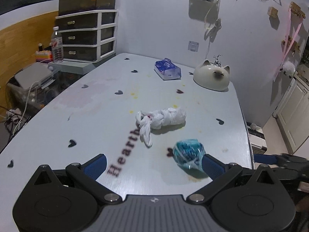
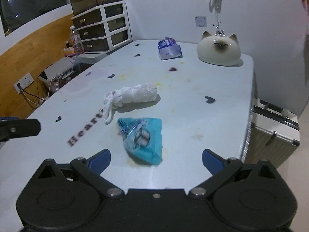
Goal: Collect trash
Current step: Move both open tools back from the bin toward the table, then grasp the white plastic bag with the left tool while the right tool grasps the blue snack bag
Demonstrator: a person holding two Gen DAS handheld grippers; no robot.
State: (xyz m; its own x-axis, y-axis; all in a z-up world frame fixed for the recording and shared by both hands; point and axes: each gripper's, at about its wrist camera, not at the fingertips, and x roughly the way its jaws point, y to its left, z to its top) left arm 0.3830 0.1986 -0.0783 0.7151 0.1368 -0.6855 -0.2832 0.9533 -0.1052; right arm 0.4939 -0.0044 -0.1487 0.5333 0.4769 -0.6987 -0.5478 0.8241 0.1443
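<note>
A crumpled blue plastic wrapper [image 1: 188,155] lies on the pale blue table [image 1: 87,116], close in front of my left gripper [image 1: 154,166] and against its right finger. It also shows in the right wrist view [image 2: 143,141], just ahead of my right gripper [image 2: 156,159]. A knotted white plastic bag [image 1: 162,120] lies a little farther on, in the middle of the table; in the right wrist view the bag [image 2: 131,96] is beyond the wrapper. Both grippers are open and empty.
A blue tissue pack [image 1: 167,69] and a cat-shaped ceramic bowl [image 1: 212,77] stand at the far end. A drawer unit [image 1: 87,36] and a bottle [image 1: 57,46] stand left of the table. A suitcase [image 2: 274,133] stands off the right edge.
</note>
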